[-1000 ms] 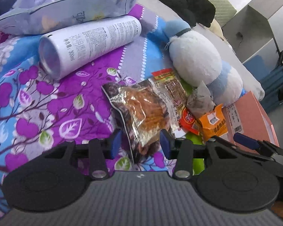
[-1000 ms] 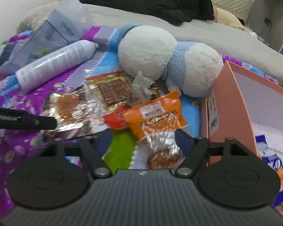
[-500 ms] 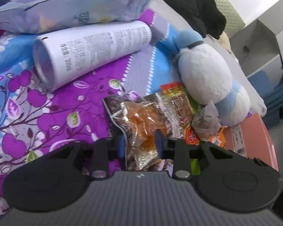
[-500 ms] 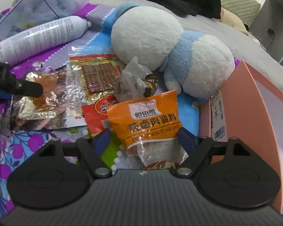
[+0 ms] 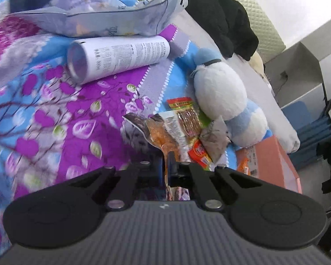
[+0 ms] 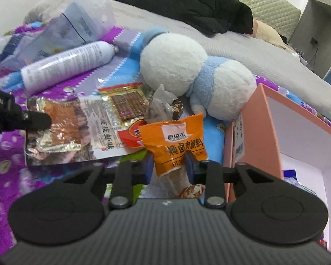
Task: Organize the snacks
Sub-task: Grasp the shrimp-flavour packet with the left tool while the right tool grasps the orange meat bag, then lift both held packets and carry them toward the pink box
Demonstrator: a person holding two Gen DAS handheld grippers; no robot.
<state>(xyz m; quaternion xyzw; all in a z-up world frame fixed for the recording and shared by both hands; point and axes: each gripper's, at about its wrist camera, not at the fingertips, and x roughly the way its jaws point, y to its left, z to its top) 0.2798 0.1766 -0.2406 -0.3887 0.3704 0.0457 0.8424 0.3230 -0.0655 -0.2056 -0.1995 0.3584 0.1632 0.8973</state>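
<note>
Snack packets lie in a loose heap on the flowered bedspread (image 5: pixel 61 101), all of them just in front of the white-and-blue plush toy (image 6: pixel 187 75), which I use as my landmark. My left gripper (image 5: pixel 164 167) has its jaws pressed together on the near edge of the foil snack bag (image 5: pixel 165 132), the crinkly one nearest to me in front of the plush toy. My right gripper (image 6: pixel 168 165) is closing its jaws, and the orange seasoning packet (image 6: pixel 176 137) stands between the pads, which already touch its sides, just in front of the toy and beside the pink box (image 6: pixel 253 132).

I judge both packets light and soft: thin film, no stiffness, contents that shift. The foil bag looks slippery and will flop and swing from a pinched edge, so I would hold the sealed seam, where the film is doubled and flat. The orange packet buckles under a squeeze; its clear lower part shows lumpy contents, so a grip across the printed upper body seems safer than on the bulge. Beside the plush toy, the red packet of brown bars (image 6: pixel 125 103) and a crumpled clear wrapper (image 6: pixel 163 101) overlap the heap and may drag along. The white spray can (image 6: pixel 68 66) lies well behind.
</note>
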